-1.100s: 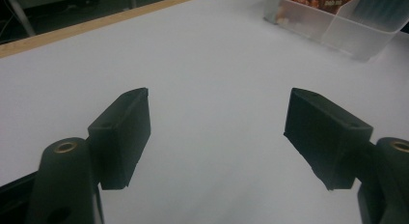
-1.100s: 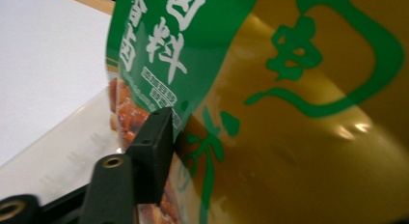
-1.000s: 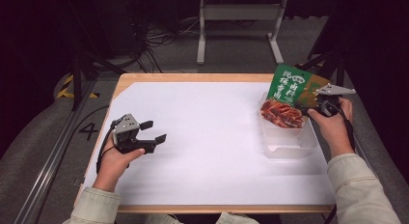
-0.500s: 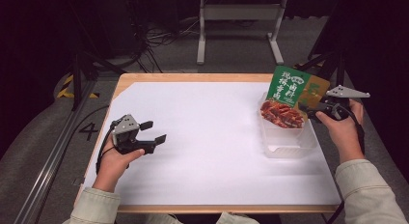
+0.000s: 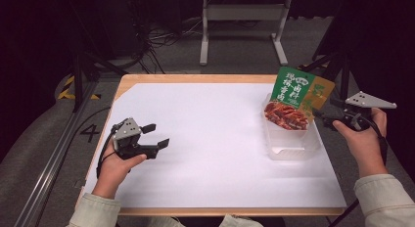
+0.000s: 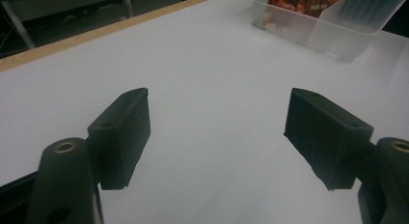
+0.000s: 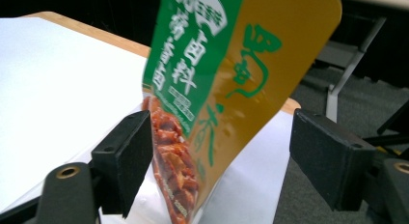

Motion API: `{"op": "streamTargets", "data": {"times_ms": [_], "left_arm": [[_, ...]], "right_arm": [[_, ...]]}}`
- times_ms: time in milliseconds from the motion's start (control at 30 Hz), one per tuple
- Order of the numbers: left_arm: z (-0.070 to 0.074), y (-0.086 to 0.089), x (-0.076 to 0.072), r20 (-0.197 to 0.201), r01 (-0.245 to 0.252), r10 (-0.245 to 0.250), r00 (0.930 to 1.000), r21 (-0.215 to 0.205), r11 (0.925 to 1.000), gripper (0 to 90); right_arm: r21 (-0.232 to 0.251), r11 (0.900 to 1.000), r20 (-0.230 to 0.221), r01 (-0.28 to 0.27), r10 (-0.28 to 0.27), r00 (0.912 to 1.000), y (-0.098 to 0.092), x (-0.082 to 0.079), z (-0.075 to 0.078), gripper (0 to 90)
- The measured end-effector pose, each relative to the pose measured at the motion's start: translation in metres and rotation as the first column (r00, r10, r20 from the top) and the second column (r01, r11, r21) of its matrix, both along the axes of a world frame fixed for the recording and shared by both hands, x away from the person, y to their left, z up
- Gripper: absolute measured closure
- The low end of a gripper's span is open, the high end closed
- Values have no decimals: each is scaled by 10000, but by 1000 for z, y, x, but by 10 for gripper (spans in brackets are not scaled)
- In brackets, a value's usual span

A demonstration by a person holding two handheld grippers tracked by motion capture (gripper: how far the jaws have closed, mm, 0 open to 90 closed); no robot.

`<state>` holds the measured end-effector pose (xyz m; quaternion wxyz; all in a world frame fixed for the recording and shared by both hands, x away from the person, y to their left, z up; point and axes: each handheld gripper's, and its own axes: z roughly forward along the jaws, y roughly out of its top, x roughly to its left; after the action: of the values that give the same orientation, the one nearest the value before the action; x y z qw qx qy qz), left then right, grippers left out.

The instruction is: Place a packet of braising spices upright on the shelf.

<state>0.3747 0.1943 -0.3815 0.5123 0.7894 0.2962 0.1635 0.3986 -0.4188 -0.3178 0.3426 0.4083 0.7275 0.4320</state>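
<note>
Two grippers work this table. In the high view, the snack packet (image 5: 293, 99) stands tilted in the far end of the clear plastic tub (image 5: 292, 144) at the right of the frame. The right gripper (image 5: 327, 120) sits just right of it, its jaws having just been opening and now apart from the packet. The left gripper (image 5: 155, 135) rests at lower left on the white table (image 5: 215, 139), jaws spread on nothing.

In the left gripper view, the tub (image 6: 333, 31) lies at upper right, well away.

In the right gripper view, the packet (image 7: 226, 89) leans between wide jaws, seemingly unpressed.

Placing looks done; withdrawing remains.
</note>
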Motion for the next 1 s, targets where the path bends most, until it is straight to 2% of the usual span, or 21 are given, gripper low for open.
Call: {"op": "streamTargets", "data": {"times_ms": [233,433,667,700,733,900,967,1000], "left_arm": [[3,2,-11,134,130,-129,9998,-124,9998,251],[1,6,-16,188,216,-210,9996,-365,9991,249],[-4,9,-22,37,225,-223,9997,-617,9978,249],[-4,9,-22,37,225,-223,9997,-617,9978,249],[-4,10,-23,94,227,-221,9997,-652,9976,248],[-5,11,-29,147,213,-200,9997,-993,9948,242],[-7,12,-31,143,250,-237,9996,-1026,9944,242],[-7,12,-31,269,299,-273,9993,-994,9946,242]], "right_arm": [[160,9983,421,-568,561,9975,16,-26,17,237],[166,9905,465,-1366,1357,9897,42,-44,26,230],[320,9714,582,-2352,2331,9707,72,-59,28,223],[320,9714,582,-2352,2331,9707,72,-59,28,223],[467,9634,546,-2640,2614,9637,80,-61,25,222],[596,9488,472,-3103,3079,9503,96,-63,15,219],[664,9419,442,-3292,3269,9440,103,-64,9,219],[710,9388,417,-3370,3347,9414,107,-64,7,219]]}}
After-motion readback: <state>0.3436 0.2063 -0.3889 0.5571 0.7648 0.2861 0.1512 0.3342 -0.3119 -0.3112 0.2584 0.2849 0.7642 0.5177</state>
